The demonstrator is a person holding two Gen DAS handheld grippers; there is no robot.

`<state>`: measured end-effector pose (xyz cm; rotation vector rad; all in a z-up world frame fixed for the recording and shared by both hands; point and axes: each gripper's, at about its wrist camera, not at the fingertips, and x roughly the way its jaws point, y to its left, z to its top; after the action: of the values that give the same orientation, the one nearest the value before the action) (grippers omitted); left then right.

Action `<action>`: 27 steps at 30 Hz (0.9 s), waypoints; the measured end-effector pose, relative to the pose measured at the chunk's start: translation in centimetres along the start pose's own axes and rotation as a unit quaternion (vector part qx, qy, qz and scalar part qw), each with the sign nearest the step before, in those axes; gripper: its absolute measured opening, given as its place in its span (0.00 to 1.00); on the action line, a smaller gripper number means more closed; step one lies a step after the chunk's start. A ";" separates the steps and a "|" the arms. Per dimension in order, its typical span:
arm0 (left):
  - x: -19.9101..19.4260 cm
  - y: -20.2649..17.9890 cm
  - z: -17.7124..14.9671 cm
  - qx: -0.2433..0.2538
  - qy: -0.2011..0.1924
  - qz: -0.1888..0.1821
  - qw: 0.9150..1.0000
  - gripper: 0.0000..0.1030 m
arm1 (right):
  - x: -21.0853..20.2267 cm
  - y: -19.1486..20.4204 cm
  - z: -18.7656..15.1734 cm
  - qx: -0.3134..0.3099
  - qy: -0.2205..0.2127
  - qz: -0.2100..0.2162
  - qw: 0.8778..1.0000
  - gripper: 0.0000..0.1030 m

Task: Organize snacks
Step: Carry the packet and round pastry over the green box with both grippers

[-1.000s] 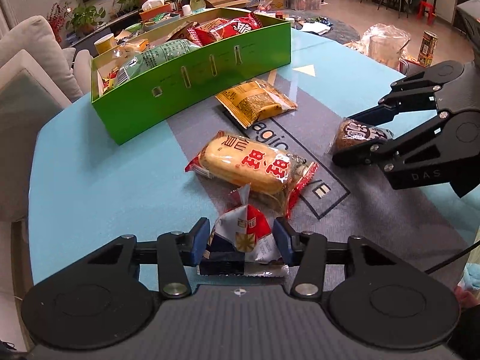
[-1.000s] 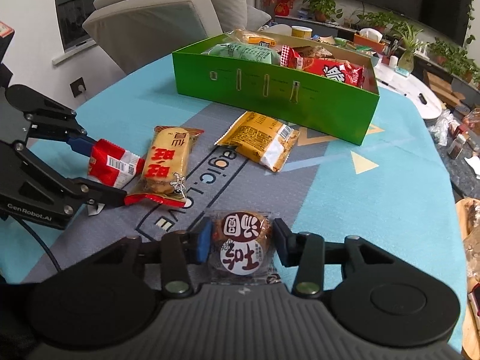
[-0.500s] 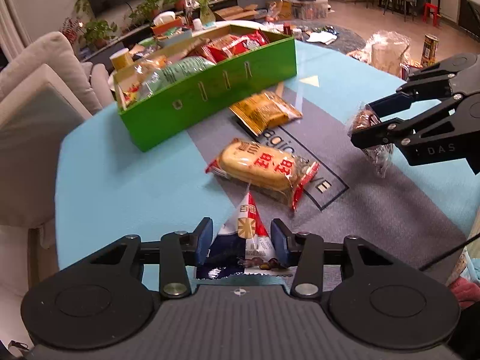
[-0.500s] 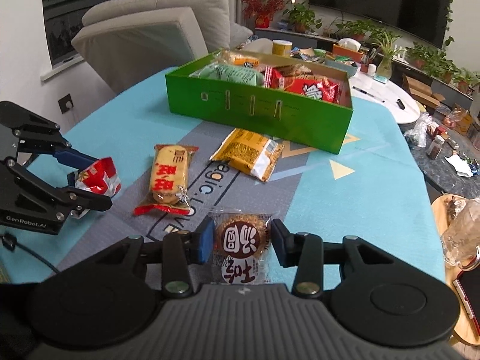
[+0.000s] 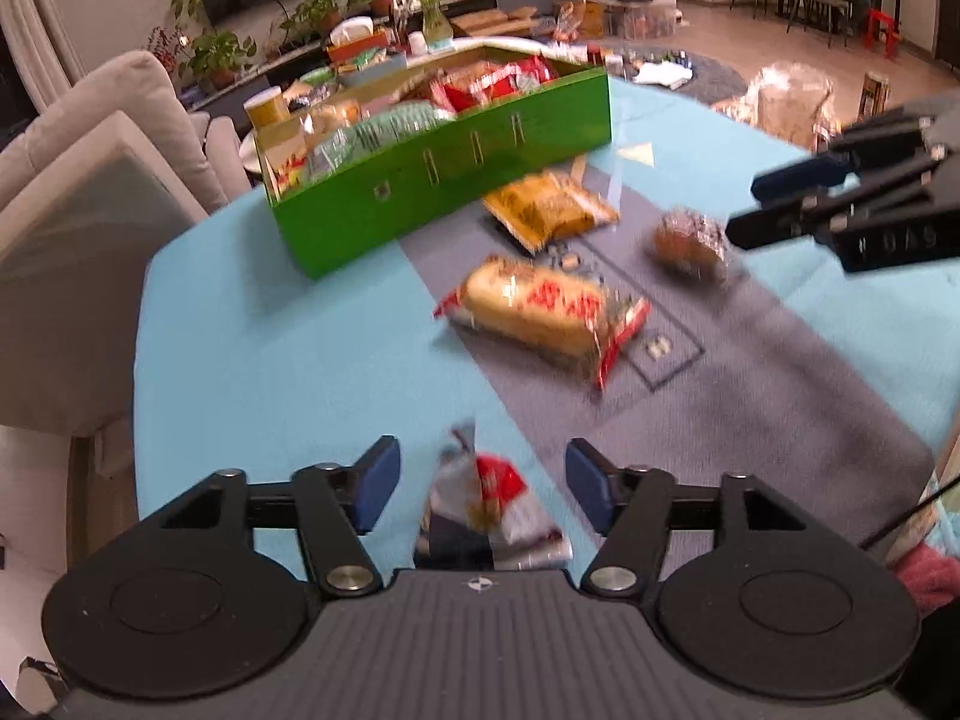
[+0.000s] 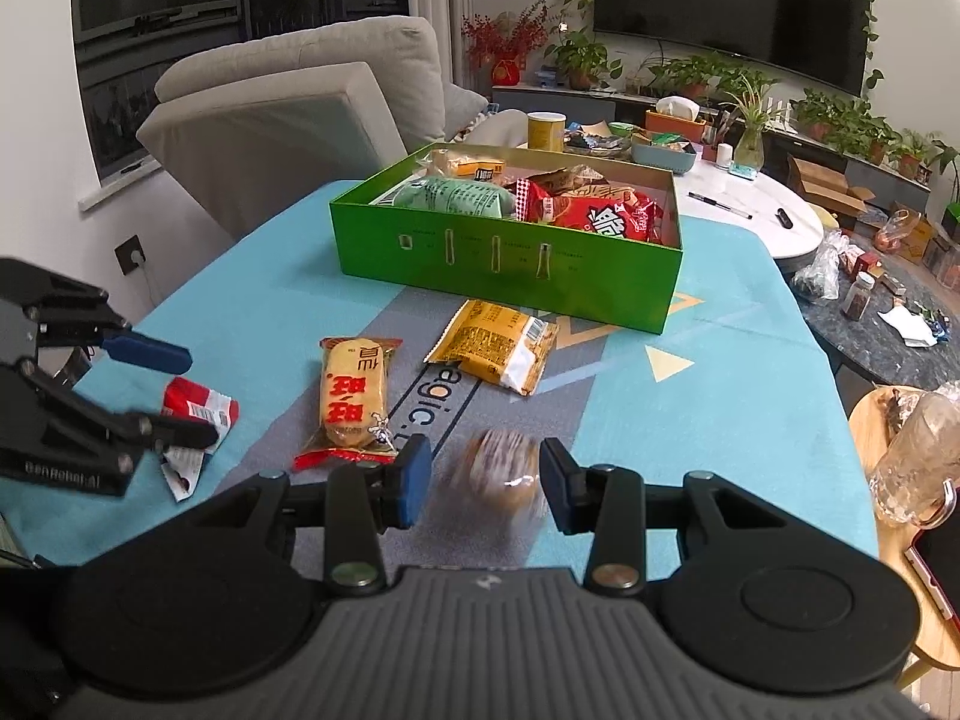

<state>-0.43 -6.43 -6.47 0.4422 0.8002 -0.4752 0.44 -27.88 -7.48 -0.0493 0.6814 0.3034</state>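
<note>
Now | left tool (image 5: 477,489) opening, red packet (image 5: 492,504) loose | right tool (image 6: 483,480) apart, brown snack (image 6: 501,474) blurred

Before you: one green box (image 6: 510,276), four loose snack packets on your table (image 6: 750,324), two grippers.

A pale armchair (image 6: 288,120) is sitting far left beyond the table; a dark television (image 6: 732,0) is hanging on the far wall; potted plants (image 6: 840,114) are lining the console beneath it; a glass mug (image 6: 918,456) is standing near right.
</note>
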 end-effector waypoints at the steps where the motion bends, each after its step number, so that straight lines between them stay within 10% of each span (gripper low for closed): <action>1: 0.2 0.0 -0.3 -0.001 0.005 -0.002 1.000 0.58 | 0.1 0.0 -0.1 -0.001 0.002 0.000 1.000 0.82; 27: 0.5 0.3 -0.2 0.000 0.001 -0.014 1.000 0.39 | 3.2 -1.8 -0.5 0.064 0.039 -0.013 0.997 0.79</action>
<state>-0.04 -6.21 -6.90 0.4316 0.8097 -0.5000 3.04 -28.82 -9.97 0.0515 0.7763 0.2329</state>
